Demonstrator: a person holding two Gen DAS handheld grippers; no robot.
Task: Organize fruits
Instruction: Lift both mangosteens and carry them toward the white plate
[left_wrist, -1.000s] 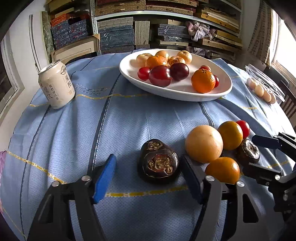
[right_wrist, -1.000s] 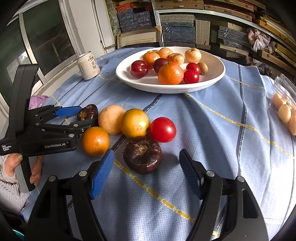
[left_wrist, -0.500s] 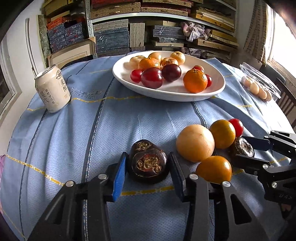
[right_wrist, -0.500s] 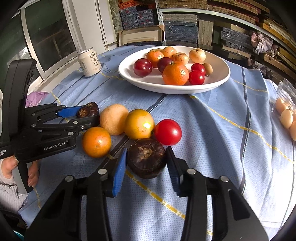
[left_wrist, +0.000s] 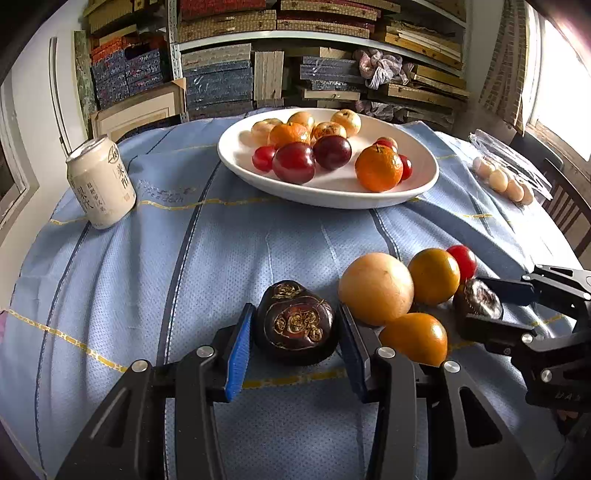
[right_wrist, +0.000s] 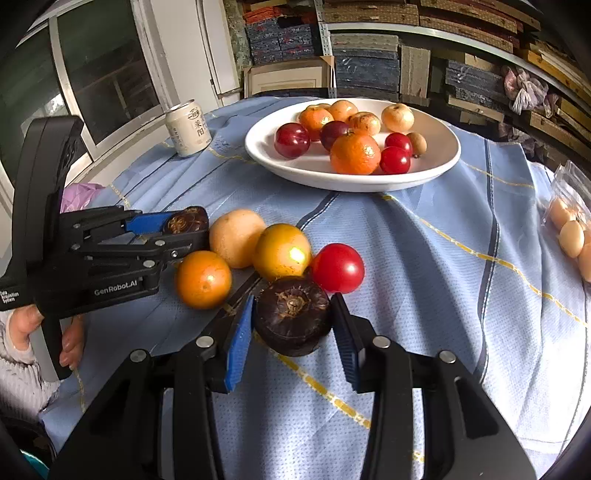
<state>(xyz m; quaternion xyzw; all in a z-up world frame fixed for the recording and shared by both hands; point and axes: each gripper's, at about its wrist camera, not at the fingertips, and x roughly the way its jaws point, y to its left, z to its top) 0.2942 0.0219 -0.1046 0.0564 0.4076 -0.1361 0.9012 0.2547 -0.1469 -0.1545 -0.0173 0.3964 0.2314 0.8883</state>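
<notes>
Left wrist view: sits low behind the left gripper, close to the tablecloth, facing the plate and shelves.
Right wrist view: the same low angle behind the right gripper, facing plate and window.
Shared: plate, can, loose fruit cluster, each other's gripper.

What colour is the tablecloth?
Light blue tablecloth with dark blue and yellow stripes; the left wrist view shows it best.

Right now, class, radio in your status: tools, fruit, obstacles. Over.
Left tool shut on bumpy dark fruit. Right tool shut on round dark fruit. Both fruits on cloth. Red tomato, yellow orange crowd right tool.
</notes>
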